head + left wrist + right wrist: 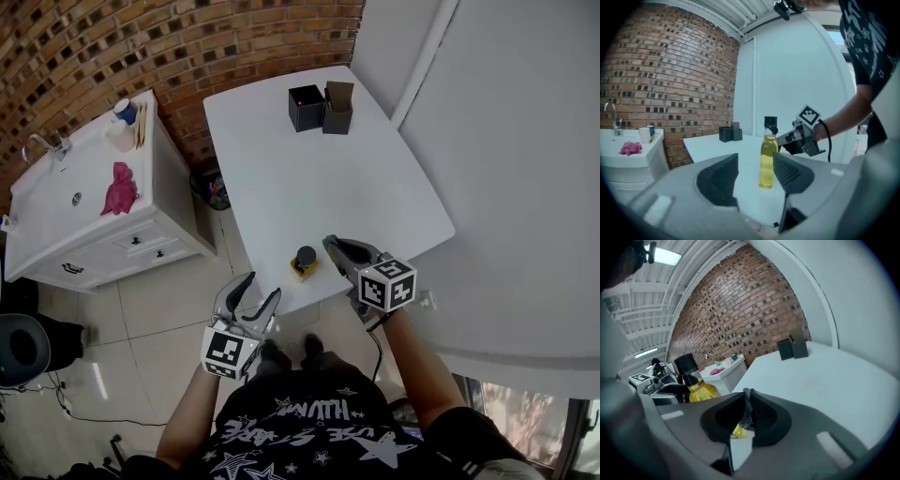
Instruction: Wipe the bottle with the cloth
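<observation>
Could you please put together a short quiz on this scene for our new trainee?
1. True or false: the left gripper grips the bottle.
2. Where does the pink cloth lie? A) on the floor B) on the sink cabinet C) over the bottle
3. What stands at the far end of the white table?
Key: 1 false, its jaws stand apart and the bottle is beyond them. 2 B. 3 two black boxes.
</observation>
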Motion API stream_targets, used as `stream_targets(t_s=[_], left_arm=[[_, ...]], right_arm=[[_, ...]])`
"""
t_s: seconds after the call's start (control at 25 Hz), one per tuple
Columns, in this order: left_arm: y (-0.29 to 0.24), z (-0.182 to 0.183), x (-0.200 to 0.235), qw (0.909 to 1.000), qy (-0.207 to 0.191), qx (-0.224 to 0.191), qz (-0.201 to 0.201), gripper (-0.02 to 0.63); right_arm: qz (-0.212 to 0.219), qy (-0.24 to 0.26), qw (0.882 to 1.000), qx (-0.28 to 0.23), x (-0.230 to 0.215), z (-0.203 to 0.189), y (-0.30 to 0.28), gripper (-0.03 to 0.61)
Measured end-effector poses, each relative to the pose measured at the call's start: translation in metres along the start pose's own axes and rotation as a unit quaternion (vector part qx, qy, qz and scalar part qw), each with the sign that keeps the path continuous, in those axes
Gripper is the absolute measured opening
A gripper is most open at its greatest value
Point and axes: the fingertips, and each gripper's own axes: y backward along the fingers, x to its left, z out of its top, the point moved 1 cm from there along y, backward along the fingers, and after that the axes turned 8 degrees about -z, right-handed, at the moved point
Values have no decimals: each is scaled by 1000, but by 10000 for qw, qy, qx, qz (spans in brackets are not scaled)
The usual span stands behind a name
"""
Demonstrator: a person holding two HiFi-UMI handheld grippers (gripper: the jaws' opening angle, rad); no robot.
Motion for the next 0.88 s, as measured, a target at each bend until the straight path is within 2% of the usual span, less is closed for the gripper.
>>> stream_targets(t_s=[0.12, 0.24, 0.28, 0.44, 0.56, 0.88], left_arm=[[9, 17, 13, 9989, -206, -243, 342, 198], [17, 35, 19, 9965, -254, -497, 622, 74], [19, 40, 19, 9960, -231, -560, 664, 50], [22, 47, 21, 9937, -251, -732, 814, 2], [21, 49, 18, 9940, -217, -773, 742, 2], [15, 45, 6, 9957, -156, -671, 627, 2]], right_arm=[[-294, 405, 9968, -629, 8, 33, 24, 37], [-630, 696, 9866, -1336, 23, 61, 53, 37], [-747, 778, 9823, -1529, 27, 68, 63, 37], [-1060, 977, 9686, -2024, 42, 85, 92, 37], [-1117, 1001, 9663, -2093, 47, 80, 100, 37], [-1035, 1139, 9723, -1758, 58, 49, 101, 35]])
